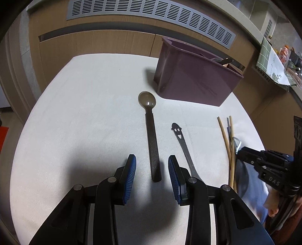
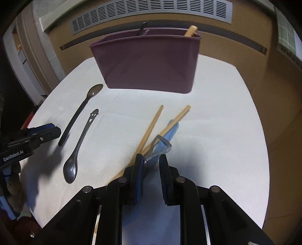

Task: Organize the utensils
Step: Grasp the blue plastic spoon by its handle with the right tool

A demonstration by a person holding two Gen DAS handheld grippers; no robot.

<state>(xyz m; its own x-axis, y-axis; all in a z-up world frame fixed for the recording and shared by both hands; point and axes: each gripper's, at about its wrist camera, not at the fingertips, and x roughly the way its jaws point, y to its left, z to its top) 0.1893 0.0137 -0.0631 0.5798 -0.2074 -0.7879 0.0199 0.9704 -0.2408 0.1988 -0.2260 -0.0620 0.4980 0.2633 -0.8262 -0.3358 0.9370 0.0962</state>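
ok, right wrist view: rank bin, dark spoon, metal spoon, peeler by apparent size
1. Bin, largest by far.
2-3. Dark spoon and metal spoon look about equal in length; the metal one lies nearer the camera, so no ranking.
4. Peeler, smallest showing, but its near end is hidden behind the right gripper.

Black linkage arms, silver pivot pins, ribbed blue fingers point(image 1: 132, 177).

Home dining corner: cloth-covered table point(image 1: 85, 113), wood-panelled radiator cover with vent grille point(image 1: 151, 17), utensil caddy point(image 2: 147, 62).

"GenRoboAI" on the left gripper point(image 2: 50, 132); "DAS" on the right gripper point(image 1: 238, 150).
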